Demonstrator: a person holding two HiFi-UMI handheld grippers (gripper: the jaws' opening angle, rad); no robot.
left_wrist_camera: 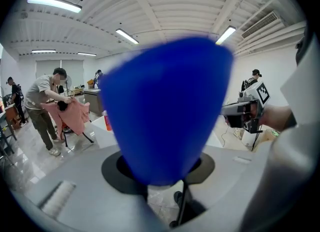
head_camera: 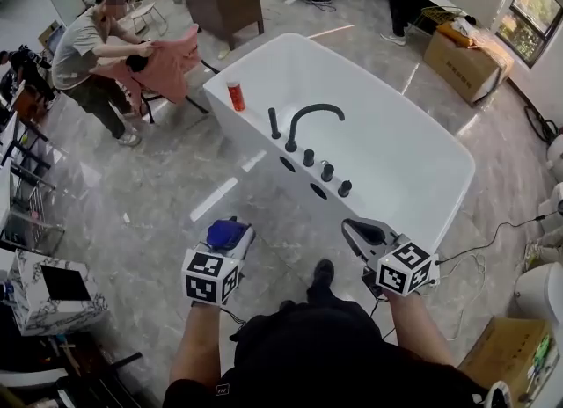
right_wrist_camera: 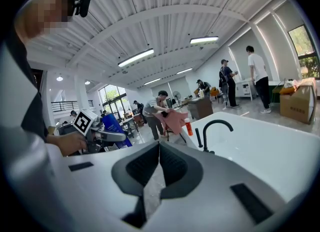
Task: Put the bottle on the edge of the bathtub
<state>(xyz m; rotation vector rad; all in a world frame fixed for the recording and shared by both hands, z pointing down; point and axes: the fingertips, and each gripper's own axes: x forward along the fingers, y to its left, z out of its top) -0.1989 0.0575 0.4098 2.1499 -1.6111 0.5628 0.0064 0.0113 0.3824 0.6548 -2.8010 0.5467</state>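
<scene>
Blue tapered bottle [left_wrist_camera: 167,111] sits gripped between my left fingers [left_wrist_camera: 85,176] near the white bathtub [head_camera: 396,142], while my right fingers [right_wrist_camera: 100,191] are closed on nothing.

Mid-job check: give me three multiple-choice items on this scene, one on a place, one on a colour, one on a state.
1. Where does the orange bottle stand?
A) on the floor
B) on the bathtub's rim
C) inside the tub

2. The bottle held in the left gripper is:
A) blue
B) green
C) yellow

3. The right gripper's fingers are:
A) clamped on a cloth
B) together, empty
C) wide apart

Answers:
1 B, it stands at the rim's far corner.
2 A, blue fills the left gripper view.
3 B, the fingers meet with nothing between them.
</scene>
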